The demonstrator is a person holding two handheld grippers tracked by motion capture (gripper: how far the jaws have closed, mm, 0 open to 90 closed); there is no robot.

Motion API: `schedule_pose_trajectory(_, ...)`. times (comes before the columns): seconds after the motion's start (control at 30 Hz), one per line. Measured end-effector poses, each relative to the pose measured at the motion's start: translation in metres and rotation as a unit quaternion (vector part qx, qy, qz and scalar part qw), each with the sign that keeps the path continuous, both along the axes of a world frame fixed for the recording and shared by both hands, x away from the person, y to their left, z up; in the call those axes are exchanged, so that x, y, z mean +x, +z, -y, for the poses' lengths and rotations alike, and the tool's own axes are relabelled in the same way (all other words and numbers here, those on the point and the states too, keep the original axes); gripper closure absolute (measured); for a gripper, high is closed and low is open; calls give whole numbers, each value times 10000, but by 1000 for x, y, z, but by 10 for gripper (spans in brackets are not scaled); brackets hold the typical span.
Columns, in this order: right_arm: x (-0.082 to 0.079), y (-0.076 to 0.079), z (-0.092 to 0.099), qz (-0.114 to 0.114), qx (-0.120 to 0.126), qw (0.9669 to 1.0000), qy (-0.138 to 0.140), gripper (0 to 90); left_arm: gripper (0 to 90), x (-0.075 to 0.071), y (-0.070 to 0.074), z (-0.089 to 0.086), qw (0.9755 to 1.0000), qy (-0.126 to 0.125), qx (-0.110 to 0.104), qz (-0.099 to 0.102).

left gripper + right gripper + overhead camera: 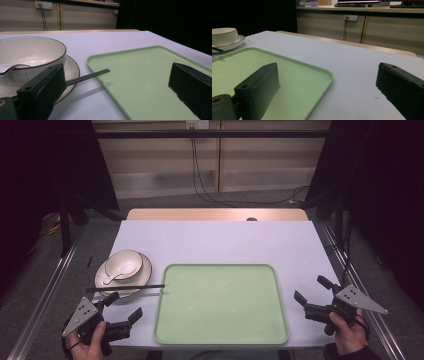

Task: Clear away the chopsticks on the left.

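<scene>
A light green tray (220,330) lies in the middle of the white table, its rim also in the left gripper view (100,72) and right gripper view (322,75). Left of it a white bowl (124,263) with a white spoon (114,277) in it stands on a plate (146,270). Black chopsticks (125,288) lie across the plate's near edge, tips reaching the tray rim (95,75). My left gripper (123,305) is open at the front left, just short of the plate. My right gripper (313,288) is open at the front right, beside the tray.
The table's far edge is a wooden strip (215,214). Cables (210,195) trail on the floor behind it. Metal rails (45,295) run along both sides of the table. Bare white tabletop (220,240) stretches beyond the tray.
</scene>
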State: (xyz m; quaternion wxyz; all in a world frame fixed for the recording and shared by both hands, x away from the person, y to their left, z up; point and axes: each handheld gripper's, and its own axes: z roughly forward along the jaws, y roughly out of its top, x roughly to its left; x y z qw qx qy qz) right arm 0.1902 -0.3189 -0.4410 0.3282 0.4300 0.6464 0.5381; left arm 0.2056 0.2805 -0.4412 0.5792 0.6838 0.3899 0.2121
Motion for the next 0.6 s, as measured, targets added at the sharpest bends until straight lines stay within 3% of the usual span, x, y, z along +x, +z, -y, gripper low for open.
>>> schedule_pose_trajectory(0.07,0,0,0,-9,-23,10000,-16,42,9,0,0,-1,9999,80,131,23)
schedule_pose_trajectory(0.17,0,0,-1,8,-37,10000,24,49,9,3,-2,-2,9996,-59,188,-197)
schedule_pose_trajectory(0.23,0,0,0,33,-89,9999,-64,66,13,4,-1,-2,9995,-53,213,-224)
schedule_pose_trajectory(0.27,0,0,0,33,-89,9999,-64,66,13,5,0,-2,9994,-20,274,-190)
schedule_pose_trajectory(0.37,0,1,1,5,-60,9999,-96,67,13,7,8,-3,9987,396,293,-127)
schedule_pose_trajectory(0.5,-1,1,1,28,-73,9999,-80,67,20,8,12,-9,9985,477,136,-241)
schedule_pose_trajectory(0.6,0,1,0,33,-72,10000,-42,67,39,9,14,-13,9979,523,328,-176)
